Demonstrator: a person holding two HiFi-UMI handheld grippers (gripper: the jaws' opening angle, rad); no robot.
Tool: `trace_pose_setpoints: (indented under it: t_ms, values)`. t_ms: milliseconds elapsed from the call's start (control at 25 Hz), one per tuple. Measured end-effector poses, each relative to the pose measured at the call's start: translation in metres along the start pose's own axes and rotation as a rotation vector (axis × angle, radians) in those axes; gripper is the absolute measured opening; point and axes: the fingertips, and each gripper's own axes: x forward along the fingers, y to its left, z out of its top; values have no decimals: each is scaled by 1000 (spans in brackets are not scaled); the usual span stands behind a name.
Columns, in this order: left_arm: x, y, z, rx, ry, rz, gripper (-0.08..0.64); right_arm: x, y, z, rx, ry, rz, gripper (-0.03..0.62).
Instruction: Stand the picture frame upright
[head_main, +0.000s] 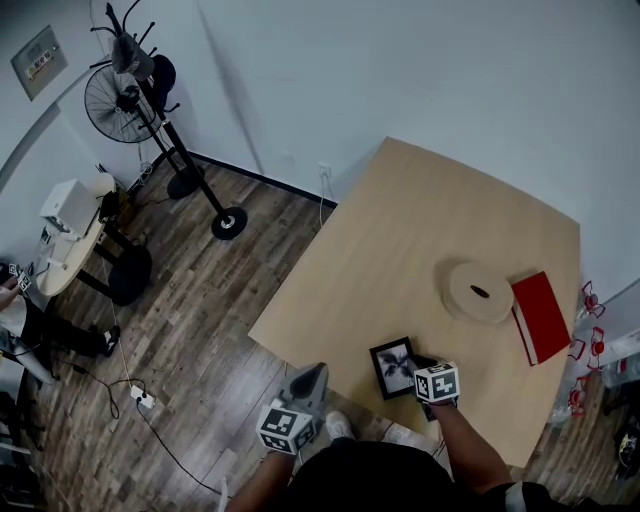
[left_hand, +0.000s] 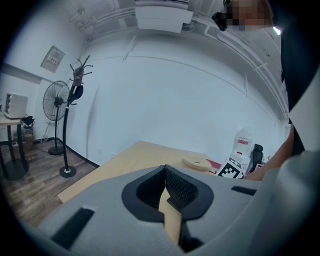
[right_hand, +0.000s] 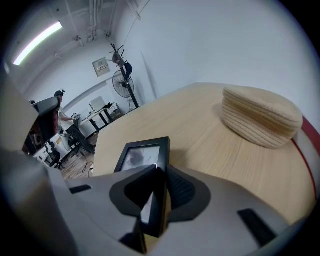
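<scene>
Left gripper (head_main: 308, 382) hangs just off the desk's (head_main: 400, 230) near edge, jaws together, empty; right gripper (head_main: 420, 365) is clamped on the side edge of the picture frame (head_main: 393, 368), which lies face-up near that edge; best to tip it slowly, far edge planted, clear of the cream round pad (head_main: 480, 291) beyond.

White walls (head_main: 400, 70); wood-plank floor (head_main: 200, 320). Light wood table (head_main: 400, 250) right of centre. Upper left: fan (head_main: 110, 103), coat rack (head_main: 229, 221), wall panel (head_main: 38, 60). Left edge: side table (head_main: 70, 262) bearing a white box (head_main: 70, 205), possibly a printer. Ceiling tube light (right_hand: 37, 42), lit.
</scene>
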Motion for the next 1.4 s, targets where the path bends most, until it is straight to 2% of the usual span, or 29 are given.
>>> trace_pose_setpoints:
  t_ms: [240,360,560,720,920,1160,1400]
  values:
    - [12,-17,-3,2,16,-49,-5,-32,-13,24,39,-109,-39,67]
    - [25,-28,-3,-13,22,-86,-5,-55,-32,38,77,-180,-88,67]
    - [53,-46,5,19,43,-161,-5,-85,-71,49,155,-264,-192,67]
    - [76,-56,9,41,65,-215,-5,-97,-106,50,248,-286,-277,67]
    - [99,-70,14,68,82,-281,-5,-110,-139,46,334,-330,-343,67]
    - [112,-78,12,96,111,-325,-5,-115,-171,33,457,-362,-405,69]
    - [115,-83,5,107,144,-352,-5,-110,-188,21,501,-333,-448,67]
